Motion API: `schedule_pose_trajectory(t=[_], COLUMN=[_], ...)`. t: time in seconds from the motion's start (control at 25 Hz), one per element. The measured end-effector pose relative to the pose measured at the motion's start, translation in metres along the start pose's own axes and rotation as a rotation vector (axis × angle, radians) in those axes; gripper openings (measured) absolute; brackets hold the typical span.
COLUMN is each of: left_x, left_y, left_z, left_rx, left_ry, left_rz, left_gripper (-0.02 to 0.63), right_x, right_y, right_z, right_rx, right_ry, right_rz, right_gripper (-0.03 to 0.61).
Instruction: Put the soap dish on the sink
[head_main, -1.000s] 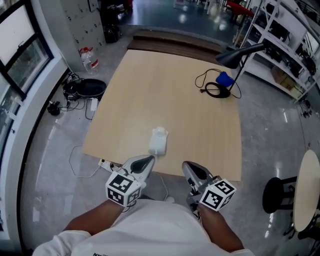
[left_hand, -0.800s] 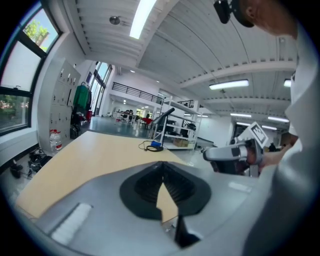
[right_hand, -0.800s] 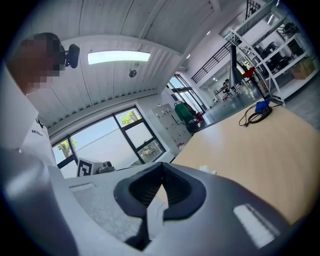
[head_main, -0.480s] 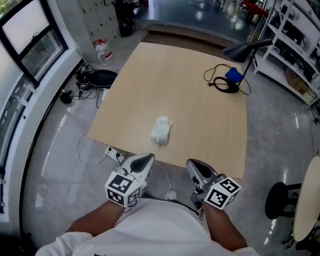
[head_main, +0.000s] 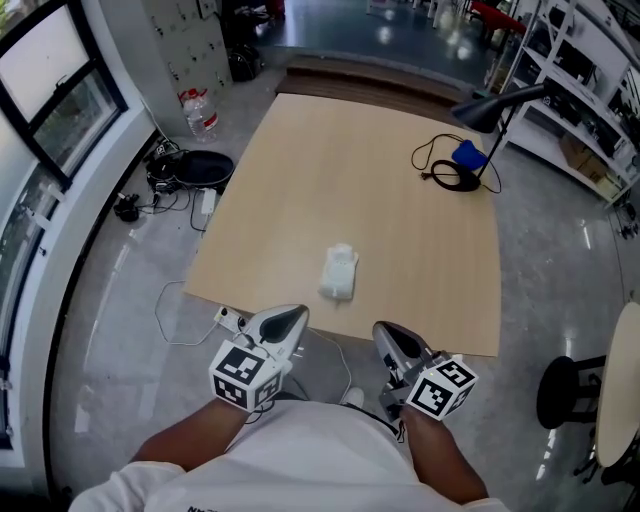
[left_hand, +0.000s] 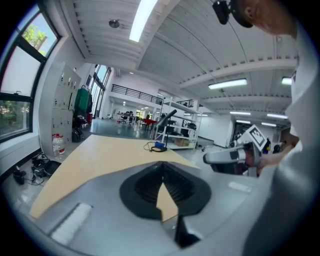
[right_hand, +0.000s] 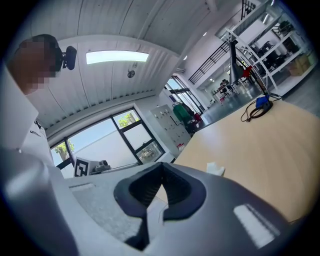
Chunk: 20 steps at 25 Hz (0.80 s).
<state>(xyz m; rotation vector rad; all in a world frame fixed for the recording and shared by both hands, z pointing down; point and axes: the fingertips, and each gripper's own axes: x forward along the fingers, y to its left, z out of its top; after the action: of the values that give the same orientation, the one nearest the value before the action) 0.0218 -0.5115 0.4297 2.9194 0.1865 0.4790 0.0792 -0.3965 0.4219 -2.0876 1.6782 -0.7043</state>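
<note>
L gripper (head_main: 288, 320) & R gripper (head_main: 386, 337) both closed, nothing in them, just short of the surface (head_main: 400, 200); soap dish (head_main: 338, 273) near its edge.

Your head camera aimed steeply down on the table (head_main: 340, 170) from its near edge, cameras on your left gripper (head_main: 288, 320) and right gripper (head_main: 390, 338) low behind their jaws, facing across it, all sharing the far desk lamp (head_main: 482, 108).

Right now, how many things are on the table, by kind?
Soap dish: 1
Lamp: 1
Blue object: 1
Total: 3
</note>
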Motion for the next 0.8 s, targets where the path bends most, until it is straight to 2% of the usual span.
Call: schedule_pose_trajectory(t=[0.48,0.8], left_x=[-0.001,-0.001], left_y=[0.029,0.035], left_z=[0.004,0.005], left_rx=[0.004,0.007], left_ry=[-0.008,-0.016], left_rz=[-0.081,-0.085], left_gripper=[0.008,0.008], right_x=[0.022,0.025], right_y=[0.01,0.008], right_z=[0.001,0.002], right_rx=[-0.008,-0.012], right_ry=[-0.038,-0.041], right_rz=[-0.09,-0.103], right_gripper=[0.002,0.002])
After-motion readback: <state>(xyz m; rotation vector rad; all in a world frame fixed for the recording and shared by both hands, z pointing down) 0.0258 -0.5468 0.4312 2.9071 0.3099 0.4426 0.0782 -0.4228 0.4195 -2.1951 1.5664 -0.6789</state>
